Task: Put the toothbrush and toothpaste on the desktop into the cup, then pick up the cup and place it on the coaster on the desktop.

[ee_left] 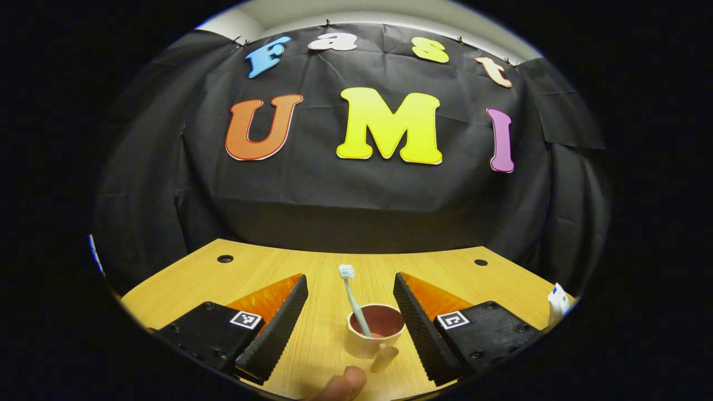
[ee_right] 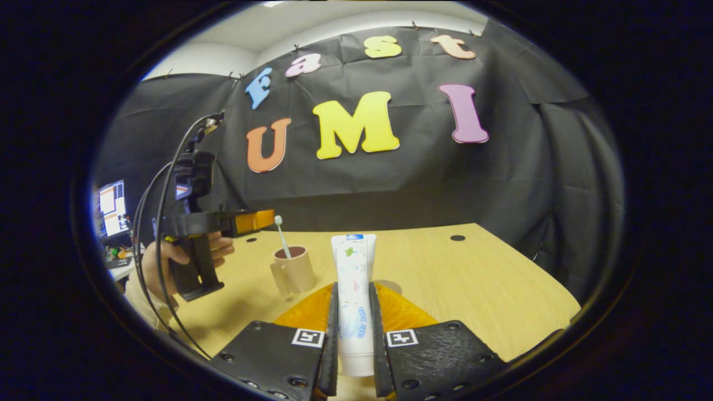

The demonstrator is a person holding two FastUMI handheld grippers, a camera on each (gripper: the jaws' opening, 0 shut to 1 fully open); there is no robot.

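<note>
**Toothbrush in cup; toothpaste gripped upright by right gripper**

Right gripper view, nearest: the right gripper (ee_right: 353,328) has its jaws clenched on the toothpaste tube (ee_right: 353,289), both fingers pressed flat against its sides. The tube stands upright, long axis vertical, crimped end up; its lower end sits between the jaws. The gripper is held level above the wooden surface (ee_right: 479,289), pointing toward the booth wall.

Just behind the tube, part of a round coaster (ee_right: 391,286) lies on the surface. Farther off and to the left stands the tan cup (ee_right: 293,270), upright, handle toward the camera. The toothbrush (ee_right: 283,236) stands in it, bristle head up, leaning slightly left.

Beyond the cup on the left, a hand (ee_right: 186,253) grips the left gripper by its handle, held horizontal above the surface with its fingers pointing at the toothbrush.

Left gripper view: the left gripper (ee_left: 350,303) has its jaws spread wide, released, with the cup (ee_left: 372,334) and toothbrush (ee_left: 352,301) between them but untouched. A fingertip (ee_left: 342,384) shows at the bottom edge. The toothpaste tube (ee_left: 558,303) appears at the far right edge.
</note>
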